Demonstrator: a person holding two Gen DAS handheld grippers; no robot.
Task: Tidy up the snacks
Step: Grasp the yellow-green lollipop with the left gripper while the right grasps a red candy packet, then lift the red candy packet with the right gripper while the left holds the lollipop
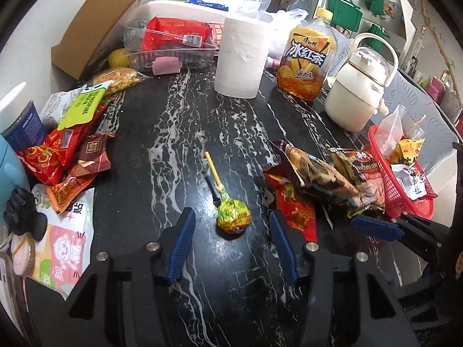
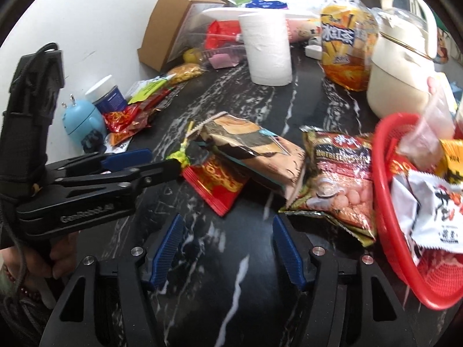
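A lollipop [image 1: 233,212] in a yellow-green wrapper with a yellow stick lies on the black marble table [image 1: 173,115], between the fingertips of my open left gripper [image 1: 231,219]. My right gripper [image 2: 225,228] is open and empty over bare table, near a red packet [image 2: 215,183], a tan snack bag [image 2: 254,147] and a meatball snack bag [image 2: 341,179]. A red basket [image 2: 385,211] at the right holds several packets. The left gripper [image 2: 162,162] shows from the side in the right wrist view, next to the lollipop [image 2: 181,154].
A pile of snack packets [image 1: 66,150] lies at the left. At the back stand a paper roll [image 1: 240,57], an iced tea bottle [image 1: 306,57], a cream kettle [image 1: 356,95], a clear plastic tray [image 1: 170,46] and a cardboard box [image 1: 95,23]. A blue gadget [image 2: 82,123] sits at the left.
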